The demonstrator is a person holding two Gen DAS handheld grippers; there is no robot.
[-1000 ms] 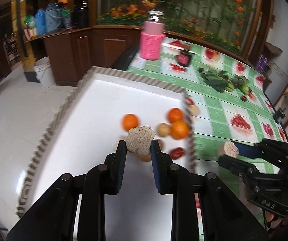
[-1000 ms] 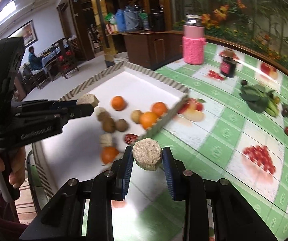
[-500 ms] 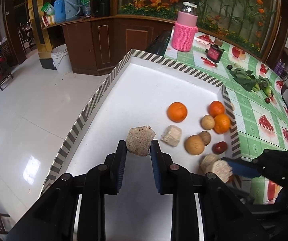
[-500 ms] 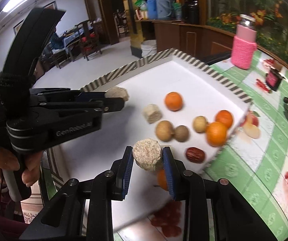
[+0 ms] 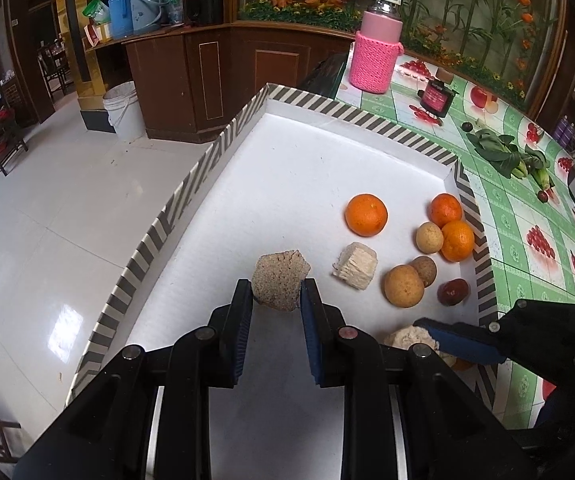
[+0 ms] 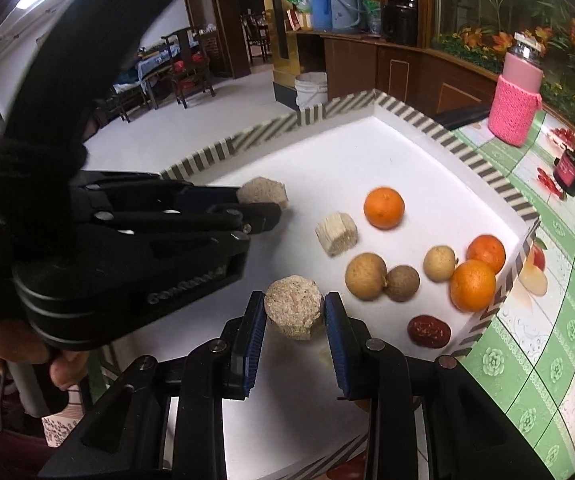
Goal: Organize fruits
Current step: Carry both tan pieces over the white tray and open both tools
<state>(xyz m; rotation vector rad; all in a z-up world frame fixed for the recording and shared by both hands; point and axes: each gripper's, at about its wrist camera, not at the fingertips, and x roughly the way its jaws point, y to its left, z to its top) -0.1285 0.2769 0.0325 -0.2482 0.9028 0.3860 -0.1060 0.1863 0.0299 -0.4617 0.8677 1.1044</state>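
Note:
A white tray with a striped rim (image 5: pixel 191 196) (image 6: pixel 407 116) holds three oranges (image 5: pixel 366 215) (image 6: pixel 383 207), brown round fruits (image 5: pixel 403 285) (image 6: pixel 366 276), a pale cut chunk (image 5: pixel 355 265) (image 6: pixel 336 233) and a red date (image 5: pixel 452 291) (image 6: pixel 428 331). My left gripper (image 5: pixel 277 293) is shut on a tan fibrous chunk (image 5: pixel 280 274) above the tray's near left part; it also shows in the right wrist view (image 6: pixel 262 196). My right gripper (image 6: pixel 294 313) is shut on a second tan chunk (image 6: pixel 293 307), low over the tray's near side, also seen in the left wrist view (image 5: pixel 409 338).
A green fruit-print tablecloth (image 5: pixel 527 216) lies right of the tray. On it stand a pink knit-covered jar (image 5: pixel 376 56) (image 6: pixel 516 106), a small dark jar (image 5: pixel 436 98) and leafy greens (image 5: pixel 505 154). A tiled floor and a white bucket (image 5: pixel 123 110) lie left.
Both grippers have moved over the tray with their chunks still held. The right gripper came from above the tablecloth to the tray's near side, close to the left gripper.

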